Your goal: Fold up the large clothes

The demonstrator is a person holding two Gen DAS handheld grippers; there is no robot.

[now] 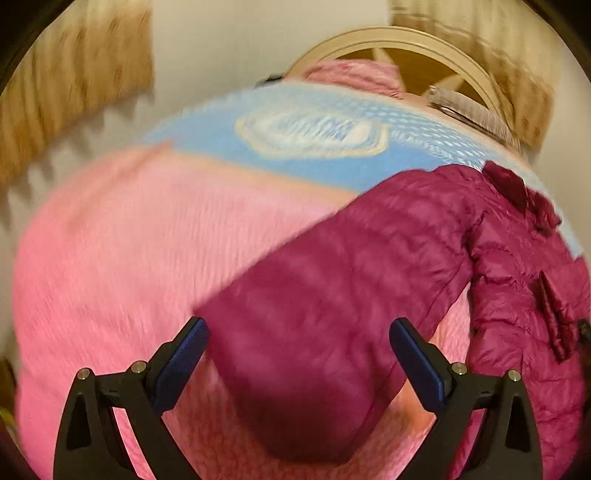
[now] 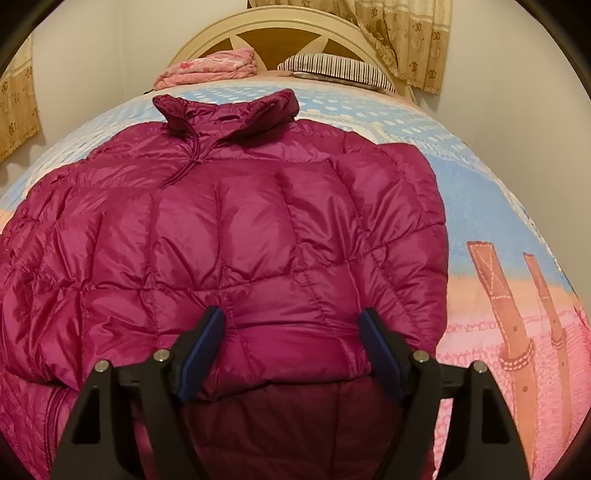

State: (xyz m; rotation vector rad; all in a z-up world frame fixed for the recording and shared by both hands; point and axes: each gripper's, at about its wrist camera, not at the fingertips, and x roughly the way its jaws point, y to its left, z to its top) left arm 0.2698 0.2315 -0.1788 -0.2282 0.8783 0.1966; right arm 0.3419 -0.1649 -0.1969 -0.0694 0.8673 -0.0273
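Note:
A magenta quilted puffer jacket lies spread on the bed, collar toward the headboard. In the right wrist view its near folded edge lies between the fingers of my right gripper; the jaws stand wide and the blue pads do not press on the fabric. The left wrist view is blurred. There, one sleeve of the jacket runs from the upper right down to a rounded end under my left gripper, which is open with its pads on either side of the sleeve.
The bed carries a pink and blue blanket with a fence pattern. A folded pink quilt and a striped pillow lie by the cream headboard. Curtains hang on the walls behind.

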